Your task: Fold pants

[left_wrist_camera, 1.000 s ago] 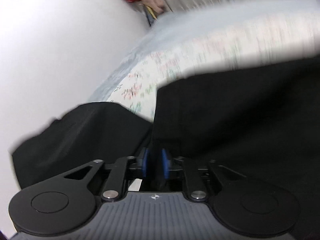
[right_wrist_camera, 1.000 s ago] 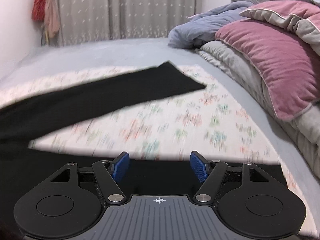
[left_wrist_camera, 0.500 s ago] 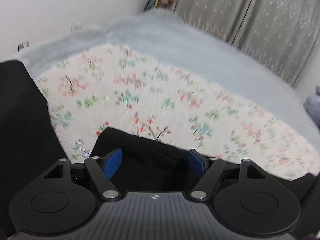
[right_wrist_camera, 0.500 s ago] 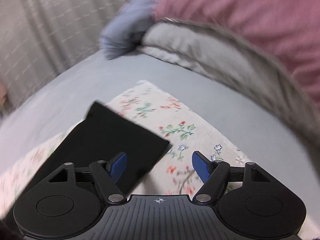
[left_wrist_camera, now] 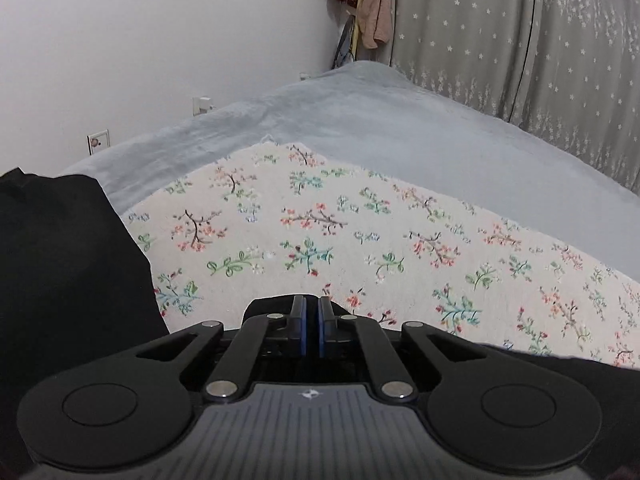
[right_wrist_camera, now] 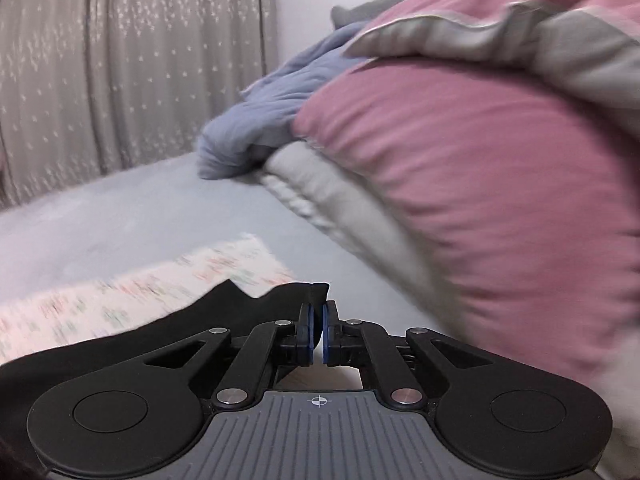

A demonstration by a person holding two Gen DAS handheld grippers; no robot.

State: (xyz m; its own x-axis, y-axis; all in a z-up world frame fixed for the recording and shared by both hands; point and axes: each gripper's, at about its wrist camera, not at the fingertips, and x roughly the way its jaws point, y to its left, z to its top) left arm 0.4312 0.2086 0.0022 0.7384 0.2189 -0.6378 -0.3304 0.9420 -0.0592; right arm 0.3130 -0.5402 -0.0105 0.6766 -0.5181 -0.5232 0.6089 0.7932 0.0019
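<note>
Bed with grey sheet (left_wrist_camera: 400, 132) and floral cover (left_wrist_camera: 320, 232); curtain behind. Black pants (left_wrist_camera: 60, 260) at lower left and bottom of both frames. Left gripper (left_wrist_camera: 311, 330) and right gripper (right_wrist_camera: 318, 336): jaws pinching pants edges. Step, judged: grasp made for a fold. Next: lift both together, carry across evenly.

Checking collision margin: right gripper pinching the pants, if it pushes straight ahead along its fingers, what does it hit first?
Likely the pink duvet piled with the grey bedding. The right gripper is shut on the black pants, with bare grey sheet between. Depth is uncertain; the frame is blurred.
</note>
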